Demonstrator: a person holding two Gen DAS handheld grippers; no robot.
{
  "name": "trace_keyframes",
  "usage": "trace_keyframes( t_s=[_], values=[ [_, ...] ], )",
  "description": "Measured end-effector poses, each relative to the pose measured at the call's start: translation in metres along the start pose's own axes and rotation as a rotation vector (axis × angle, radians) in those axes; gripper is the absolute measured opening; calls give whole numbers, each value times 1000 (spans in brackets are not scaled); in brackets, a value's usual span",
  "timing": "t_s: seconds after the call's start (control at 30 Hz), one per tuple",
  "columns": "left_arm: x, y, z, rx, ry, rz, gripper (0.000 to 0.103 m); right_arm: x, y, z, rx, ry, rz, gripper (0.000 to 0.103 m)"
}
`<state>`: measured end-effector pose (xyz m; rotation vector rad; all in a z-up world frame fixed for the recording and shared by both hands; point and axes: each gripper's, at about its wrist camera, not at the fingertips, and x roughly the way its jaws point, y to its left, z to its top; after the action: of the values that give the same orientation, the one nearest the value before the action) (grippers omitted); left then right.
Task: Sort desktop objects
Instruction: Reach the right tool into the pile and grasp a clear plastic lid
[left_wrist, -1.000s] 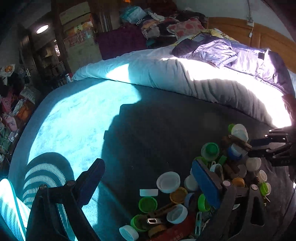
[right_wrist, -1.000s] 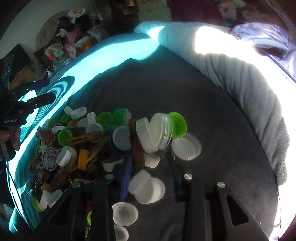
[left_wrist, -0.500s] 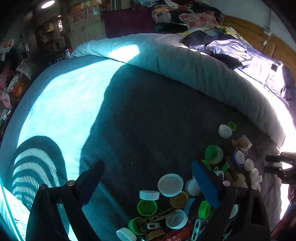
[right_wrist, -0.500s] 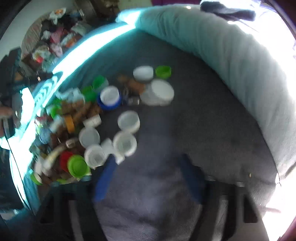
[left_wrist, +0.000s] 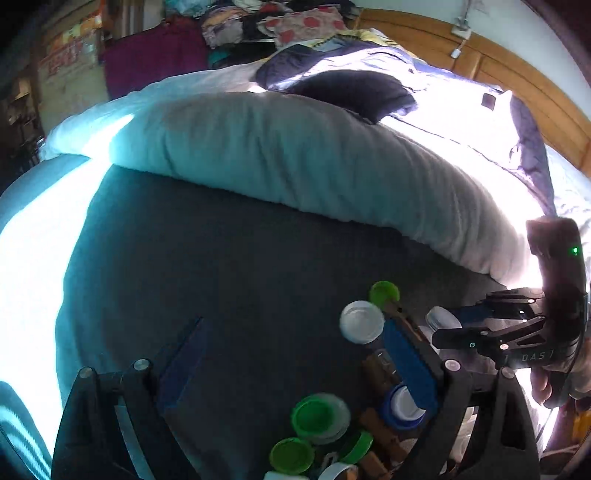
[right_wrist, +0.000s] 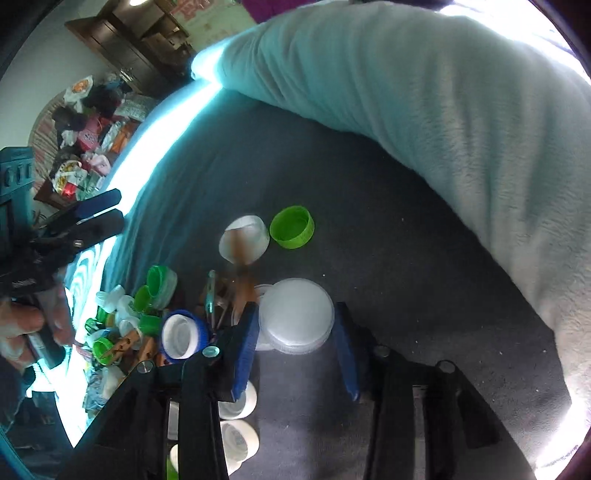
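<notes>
Looking left first, my left tool (left_wrist: 291, 373) hangs spread wide over the dark bed sheet (left_wrist: 221, 266), nothing between its fingers. Caps (right_wrist: 147, 317) lie heaped beside it. On the right, my right tool (right_wrist: 295, 343) is closing around a clear round lid (right_wrist: 295, 314), its pads just beside the rim.
</notes>
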<state>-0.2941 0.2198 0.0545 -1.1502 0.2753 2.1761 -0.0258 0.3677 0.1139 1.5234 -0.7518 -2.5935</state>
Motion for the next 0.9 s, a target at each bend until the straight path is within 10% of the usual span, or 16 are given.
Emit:
trace_keyframes(
  t_s=[0.37, 0.43, 0.5, 0.57, 0.9],
  values=[
    [76, -47, 11, 168, 110, -112, 93, -33, -5, -24, 79, -46, 11, 39],
    [83, -49, 13, 175, 138, -113, 87, -30, -7, -23, 94, -50, 20, 39],
    [90, -54, 14, 202, 169, -93, 57, -21, -11, -25, 99, -55, 21, 39],
    [90, -57, 15, 197, 173, -115, 41, -12, -8, -24, 111, -67, 24, 39],
    [14, -70, 35, 123, 96, -70, 40, -39, -3, -13, 87, -86, 3, 39]
  ],
)
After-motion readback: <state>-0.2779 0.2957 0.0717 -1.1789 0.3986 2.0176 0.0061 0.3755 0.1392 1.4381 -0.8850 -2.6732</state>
